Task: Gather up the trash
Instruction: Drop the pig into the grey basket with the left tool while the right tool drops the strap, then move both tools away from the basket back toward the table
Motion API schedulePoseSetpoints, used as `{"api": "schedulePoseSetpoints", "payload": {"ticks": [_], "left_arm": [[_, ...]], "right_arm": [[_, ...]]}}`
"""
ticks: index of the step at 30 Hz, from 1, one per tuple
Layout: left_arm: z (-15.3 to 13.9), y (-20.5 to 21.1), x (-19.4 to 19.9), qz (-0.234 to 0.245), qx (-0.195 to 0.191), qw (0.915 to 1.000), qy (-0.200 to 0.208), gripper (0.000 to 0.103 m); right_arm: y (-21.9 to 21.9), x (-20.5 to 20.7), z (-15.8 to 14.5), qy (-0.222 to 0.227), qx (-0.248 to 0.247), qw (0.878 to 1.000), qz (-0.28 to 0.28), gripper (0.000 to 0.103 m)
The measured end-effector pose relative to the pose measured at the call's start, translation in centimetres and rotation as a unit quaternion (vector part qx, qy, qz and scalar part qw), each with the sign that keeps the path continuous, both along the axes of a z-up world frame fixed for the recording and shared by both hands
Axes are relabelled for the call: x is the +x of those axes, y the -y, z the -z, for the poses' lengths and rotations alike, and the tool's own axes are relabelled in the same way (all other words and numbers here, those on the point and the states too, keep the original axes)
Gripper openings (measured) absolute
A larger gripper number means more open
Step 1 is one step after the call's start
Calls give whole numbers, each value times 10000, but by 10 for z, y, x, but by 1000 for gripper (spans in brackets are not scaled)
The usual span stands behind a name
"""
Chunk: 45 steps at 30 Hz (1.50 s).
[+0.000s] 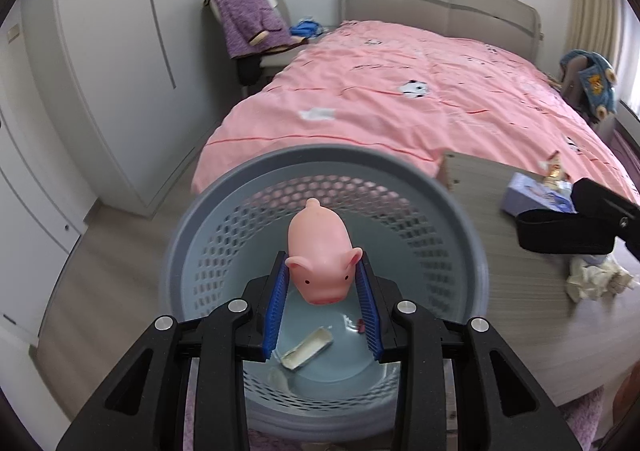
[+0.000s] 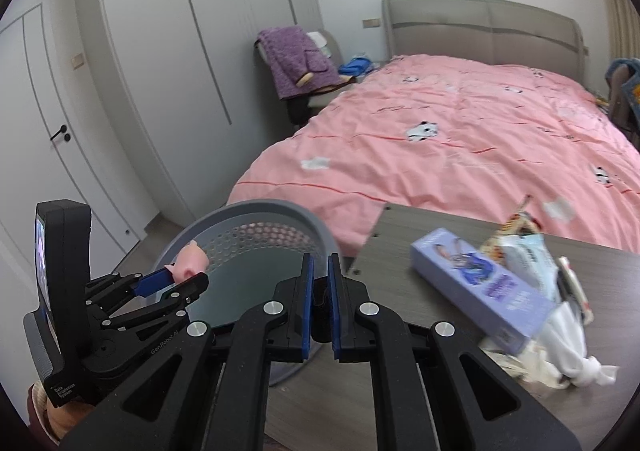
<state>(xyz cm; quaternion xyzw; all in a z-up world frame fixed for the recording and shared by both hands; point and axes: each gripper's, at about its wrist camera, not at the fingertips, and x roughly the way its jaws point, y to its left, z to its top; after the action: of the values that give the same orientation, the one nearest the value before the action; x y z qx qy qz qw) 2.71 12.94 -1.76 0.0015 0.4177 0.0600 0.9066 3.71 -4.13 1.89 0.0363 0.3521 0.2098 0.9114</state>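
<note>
My left gripper (image 1: 323, 271) is shut on a pink rubber pig toy (image 1: 320, 251) and holds it over the open mouth of a grey-blue mesh trash basket (image 1: 224, 195). A foil wrapper (image 1: 306, 347) lies on the basket's bottom. In the right wrist view the left gripper (image 2: 188, 275) with the pig (image 2: 190, 261) hangs above the basket (image 2: 256, 211). My right gripper (image 2: 319, 271) is nearly shut and empty, above the table edge beside the basket. A purple box (image 2: 480, 287), snack packets (image 2: 520, 235) and crumpled white tissue (image 2: 568, 343) lie on the table at the right.
A wooden table (image 2: 380, 391) stands at the foot of a bed with a pink cover (image 2: 460, 147). A chair with a purple blanket (image 2: 296, 63) stands by white wardrobes (image 2: 180, 51). Tissue (image 1: 596, 279) and the box (image 1: 532, 199) also show in the left wrist view.
</note>
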Motion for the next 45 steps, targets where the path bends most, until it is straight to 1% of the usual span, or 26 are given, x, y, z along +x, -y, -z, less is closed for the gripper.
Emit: {"api": "schedulePoseSetpoints", "payload": {"ticks": [6,11,22,28,30,32,34,35,36,37,39,42,45], "left_arm": [[9,-19,8,-235,-56,9997,-98,33],[17,-30,14,-336,-105,9993,-154,33],[24,-36,18,-456,-170,9986,-214,33],[26,-40,18,-484,-240,9983,-226,33],[26,-41,18,-499,-250,9982,-209,33],[25,-41,17,-510,-259,9982,-196,33],[23,-42,16,-505,-281,9982,-182,34],[23,-43,16,-508,-277,9982,-174,35],[22,-43,15,-512,-272,9982,-160,40],[21,-43,14,-517,-270,9982,-142,44],[19,-43,12,-528,-256,9982,-112,46],[17,-44,9,-545,-245,9982,-92,50],[14,-45,7,-569,-242,9981,-74,52]], "right_arm": [[-30,17,14,-190,-27,9993,-334,8],[-46,28,27,-358,-108,9979,-525,8],[-60,37,46,-612,-227,9956,-672,8],[-63,43,50,-687,-183,9949,-720,8],[-64,42,51,-685,-192,9948,-726,11],[-65,44,50,-660,-165,9948,-752,11],[-66,42,48,-625,-128,9947,-811,15],[-67,41,48,-576,-154,9949,-812,20],[-67,40,47,-554,-165,9950,-812,25],[-67,39,47,-544,-156,9950,-820,27],[-68,37,45,-504,-157,9954,-804,36],[-69,35,43,-475,-167,9955,-797,37],[-69,33,42,-463,-178,9957,-777,37]]}}
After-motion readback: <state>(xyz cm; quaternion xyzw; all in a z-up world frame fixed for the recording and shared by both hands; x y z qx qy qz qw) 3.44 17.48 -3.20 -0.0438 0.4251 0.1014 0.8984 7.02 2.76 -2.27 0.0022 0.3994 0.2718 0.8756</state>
